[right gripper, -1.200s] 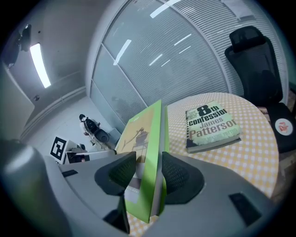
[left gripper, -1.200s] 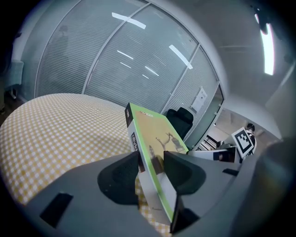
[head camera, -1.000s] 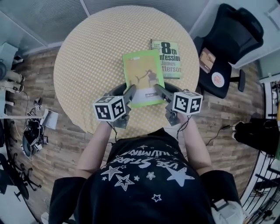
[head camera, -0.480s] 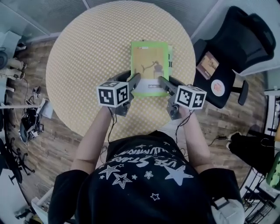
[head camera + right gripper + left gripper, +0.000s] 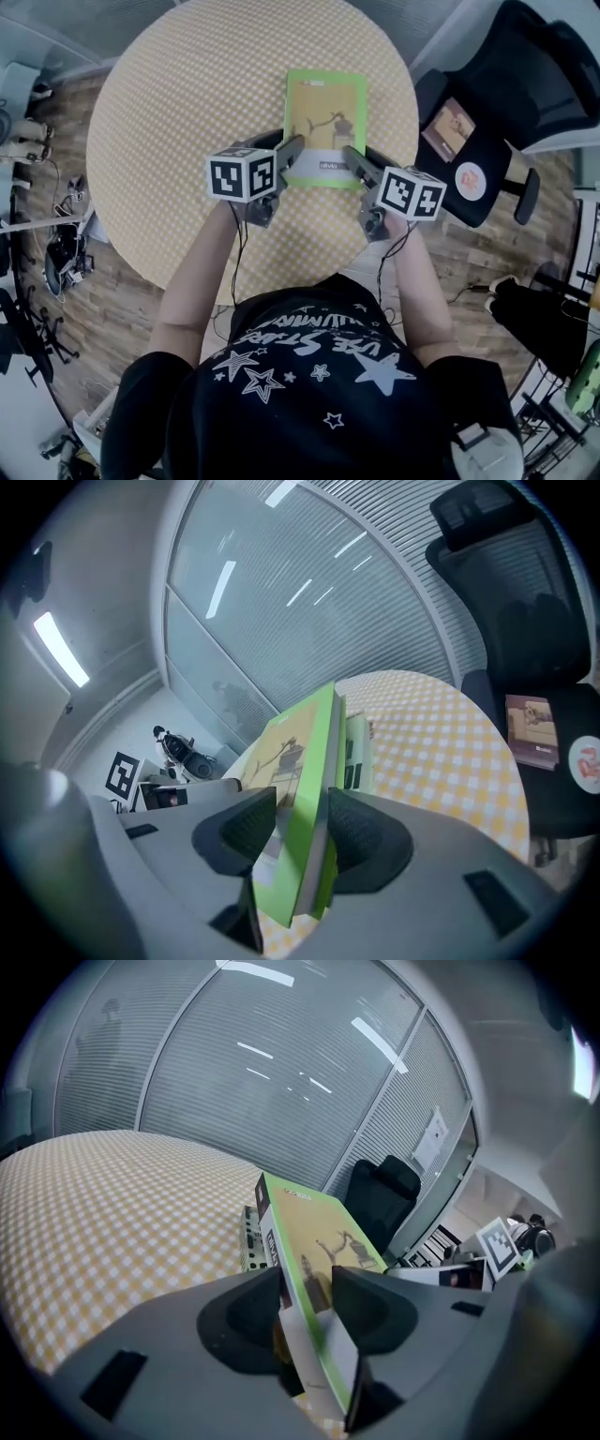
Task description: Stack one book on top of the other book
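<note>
Clamping green book's [image 5: 324, 117] edges, left hand-held gripper [image 5: 294, 148], right hand-held gripper [image 5: 350, 156], over second book [image 5: 357, 748].

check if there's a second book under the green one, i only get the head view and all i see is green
Observer: Yes. The left gripper view shows the other book flat on the table, its edge showing just past the spine of the green book.
Operator: ok, do both sets of jaws actually have the green one
Observer: Yes. The left gripper and the right gripper each have their jaws closed on it, one jaw on each face.
</note>
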A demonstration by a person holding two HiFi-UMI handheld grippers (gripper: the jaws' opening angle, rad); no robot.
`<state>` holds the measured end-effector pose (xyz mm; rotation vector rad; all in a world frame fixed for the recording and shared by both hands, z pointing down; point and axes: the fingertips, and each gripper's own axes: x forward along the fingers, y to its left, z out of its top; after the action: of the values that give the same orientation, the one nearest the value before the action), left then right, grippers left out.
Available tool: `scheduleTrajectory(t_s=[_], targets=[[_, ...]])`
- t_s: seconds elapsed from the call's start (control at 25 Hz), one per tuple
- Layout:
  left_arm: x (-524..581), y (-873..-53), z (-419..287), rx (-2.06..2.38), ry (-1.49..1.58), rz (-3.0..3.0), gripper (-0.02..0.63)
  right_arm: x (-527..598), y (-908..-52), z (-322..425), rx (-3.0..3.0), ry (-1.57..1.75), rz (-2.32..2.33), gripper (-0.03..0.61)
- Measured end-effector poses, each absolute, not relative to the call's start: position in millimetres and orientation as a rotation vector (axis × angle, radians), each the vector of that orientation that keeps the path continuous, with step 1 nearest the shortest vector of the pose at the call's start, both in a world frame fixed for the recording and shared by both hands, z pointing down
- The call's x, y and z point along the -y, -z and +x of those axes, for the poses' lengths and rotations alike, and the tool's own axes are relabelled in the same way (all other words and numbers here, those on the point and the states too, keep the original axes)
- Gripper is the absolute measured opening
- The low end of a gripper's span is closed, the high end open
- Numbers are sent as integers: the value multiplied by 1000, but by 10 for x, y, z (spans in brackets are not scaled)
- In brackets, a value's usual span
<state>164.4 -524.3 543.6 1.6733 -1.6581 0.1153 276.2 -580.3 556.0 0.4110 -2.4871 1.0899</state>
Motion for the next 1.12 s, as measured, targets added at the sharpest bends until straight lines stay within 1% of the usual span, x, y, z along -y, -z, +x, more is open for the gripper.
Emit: scheduleTrajectory(t_s=[0.6,1.12], targets=[[5385,-5699,1577,1647,-174,1641,169,5871,-5780,2738,2458,-1108,427,181],[5421,-5730,1565,1659,-180,1647,167,5902,-5824,2732,2487,-1089,409,183]])
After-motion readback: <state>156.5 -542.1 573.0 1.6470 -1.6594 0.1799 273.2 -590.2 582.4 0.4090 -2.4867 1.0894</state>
